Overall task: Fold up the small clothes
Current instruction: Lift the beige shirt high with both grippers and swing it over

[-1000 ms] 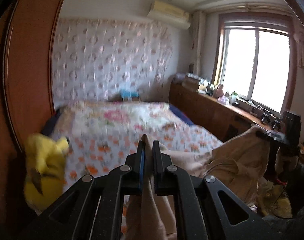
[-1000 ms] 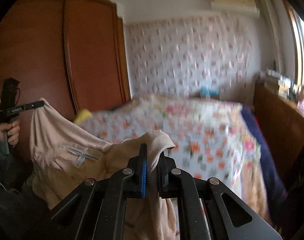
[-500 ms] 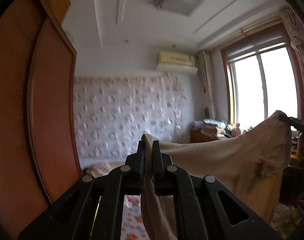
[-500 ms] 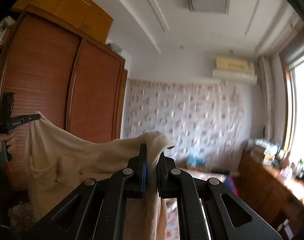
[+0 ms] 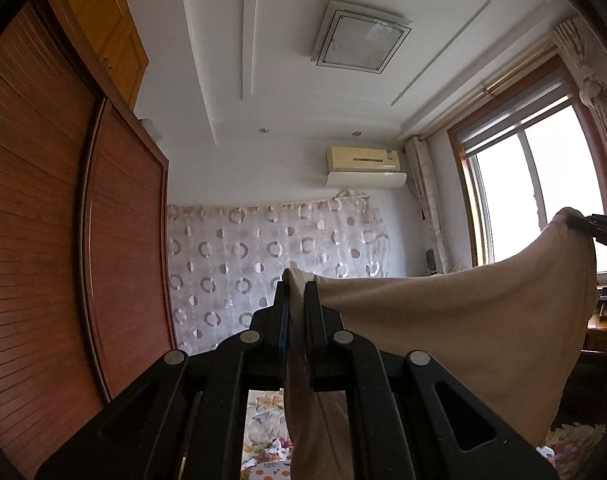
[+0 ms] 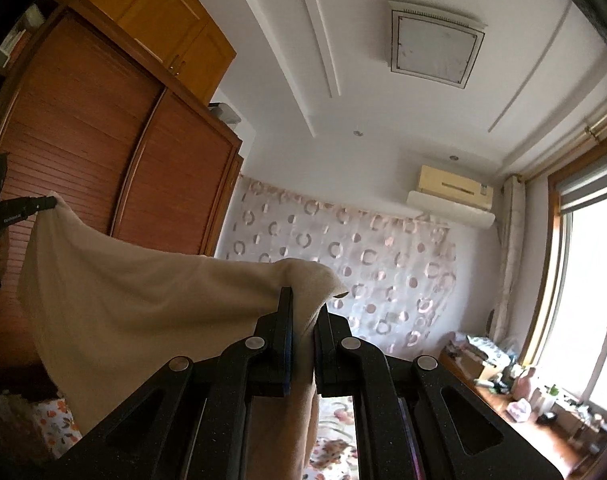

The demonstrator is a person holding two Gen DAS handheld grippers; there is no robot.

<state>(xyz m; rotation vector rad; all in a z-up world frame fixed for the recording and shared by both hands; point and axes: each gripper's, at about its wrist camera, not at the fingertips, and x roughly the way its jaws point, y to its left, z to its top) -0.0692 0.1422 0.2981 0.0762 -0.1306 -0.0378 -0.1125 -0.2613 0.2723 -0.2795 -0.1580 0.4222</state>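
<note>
The folding is only at its start, I think: the beige garment hangs spread in the air between the two tools, and no fold is made yet. The left gripper is clenched on one top corner, the right gripper is clenched on the other, so the cloth sags between them. It must probably be laid flat and folded after this. Below, only small parts of the flowered bed cover show. On the left stands a brown wardrobe, far ahead a patterned curtain, on the right a bright window.
</note>
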